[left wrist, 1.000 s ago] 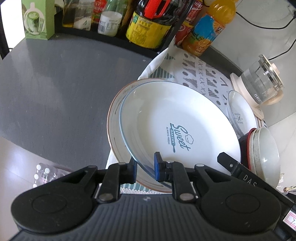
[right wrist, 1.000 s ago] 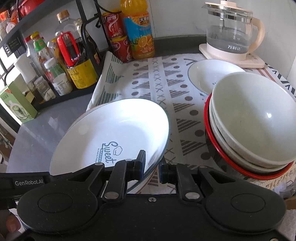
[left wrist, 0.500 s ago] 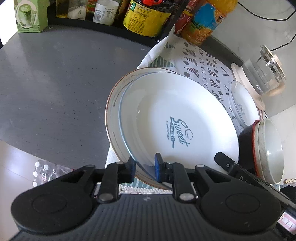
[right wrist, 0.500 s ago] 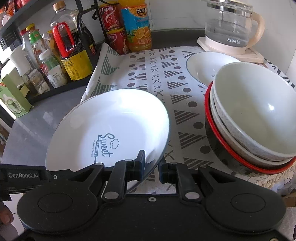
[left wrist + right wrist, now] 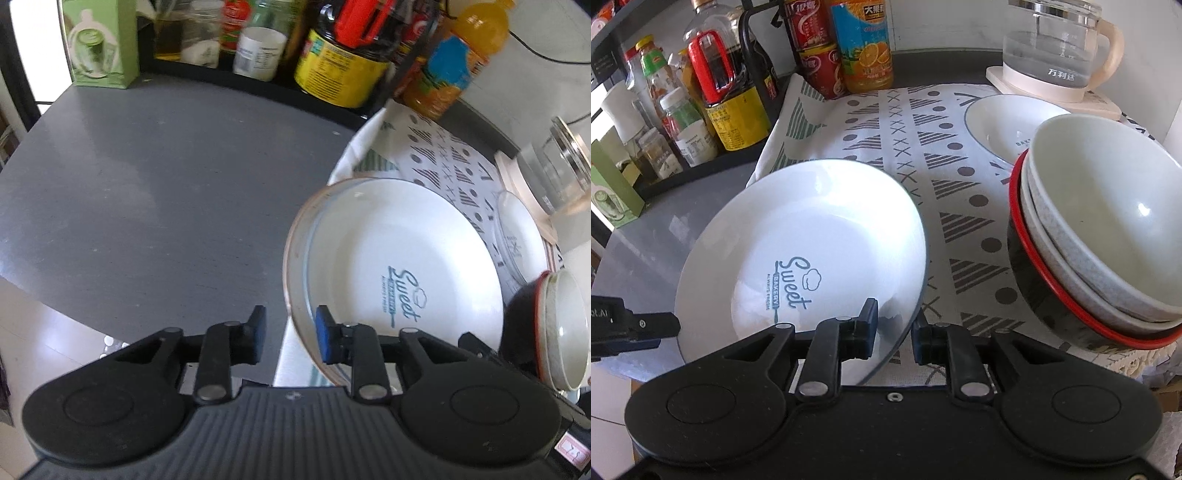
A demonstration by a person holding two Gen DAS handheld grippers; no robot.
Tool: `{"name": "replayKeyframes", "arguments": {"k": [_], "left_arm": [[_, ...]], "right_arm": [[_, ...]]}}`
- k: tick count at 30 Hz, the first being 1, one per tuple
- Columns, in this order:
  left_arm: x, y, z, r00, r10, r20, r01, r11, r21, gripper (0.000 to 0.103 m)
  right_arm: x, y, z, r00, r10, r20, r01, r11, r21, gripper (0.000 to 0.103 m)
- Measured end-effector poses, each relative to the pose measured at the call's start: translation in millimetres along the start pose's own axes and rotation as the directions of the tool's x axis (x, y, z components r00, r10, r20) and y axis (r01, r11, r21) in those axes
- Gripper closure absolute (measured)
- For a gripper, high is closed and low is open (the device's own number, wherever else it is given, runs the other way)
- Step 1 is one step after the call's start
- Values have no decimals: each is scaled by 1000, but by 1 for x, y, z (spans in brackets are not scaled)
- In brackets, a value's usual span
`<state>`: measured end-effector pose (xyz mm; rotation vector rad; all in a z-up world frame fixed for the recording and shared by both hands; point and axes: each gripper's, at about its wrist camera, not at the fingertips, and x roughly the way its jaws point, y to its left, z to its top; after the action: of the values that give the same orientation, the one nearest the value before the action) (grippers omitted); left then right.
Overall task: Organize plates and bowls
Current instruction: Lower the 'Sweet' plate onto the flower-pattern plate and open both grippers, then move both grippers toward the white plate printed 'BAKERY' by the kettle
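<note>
Beside the patterned cloth point(image 5: 923, 155), at its edge nearest the dark worktop point(image 5: 155, 206), a white plate printed "Sweet" point(image 5: 812, 258) is stacked on a brown-rimmed plate point(image 5: 295, 236), the pair partly on the cloth and partly on the worktop. From the left wrist view the left gripper point(image 5: 290, 334) has its fingers spread wide: the blue-padded right finger point(image 5: 325, 338) sits inside the plates' near rim, while the other finger stands clear of the rim over the worktop, so nothing is clamped. From the right wrist view the right gripper point(image 5: 894, 334) straddles the opposite near rim of the Sweet plate, one finger above the plate's surface and one just outside the rim over the cloth; a small gap shows on the outer side, so I cannot tell whether the fingers actually pinch the rim. Near the Sweet plate, on the cloth, a stack of bowls point(image 5: 1108, 236) stands: a black bowl with a red rim at the bottom, a speckled grey one in it and a pale one on top. Just behind that stack lies a smaller white dish point(image 5: 1001, 125), and behind the dish a glass kettle point(image 5: 1060, 59) sits on its cream base. Bottles and cans, among them an orange juice bottle point(image 5: 864, 48), line the cloth's far edge.
</note>
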<state>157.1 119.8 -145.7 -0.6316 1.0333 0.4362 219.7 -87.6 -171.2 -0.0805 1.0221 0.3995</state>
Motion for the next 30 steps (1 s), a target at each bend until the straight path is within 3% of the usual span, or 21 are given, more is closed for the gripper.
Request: {"name": "replayKeyframes", "arguments": {"k": [15,20,25,30], "left_arm": [[4,-7,3,999,31,-18,-31,1000,4,72],[-2,-17,6,999,37,-2,-37,999,22,53],[-11,-26,10,999,38,13,-38,999,31,40],[-19,-34,14,998,38,45,-40,998,44,38]], "right_arm": [[2,1,3,998,54,-42,-55,998,-35,76],[-17,-2,10,996,92,11,-91,995,-44,47],[-32,-7,20,990,128,57,-126,991,-46,38],[-46,-9,28,985,139,106,-135,990,-49,30]]}}
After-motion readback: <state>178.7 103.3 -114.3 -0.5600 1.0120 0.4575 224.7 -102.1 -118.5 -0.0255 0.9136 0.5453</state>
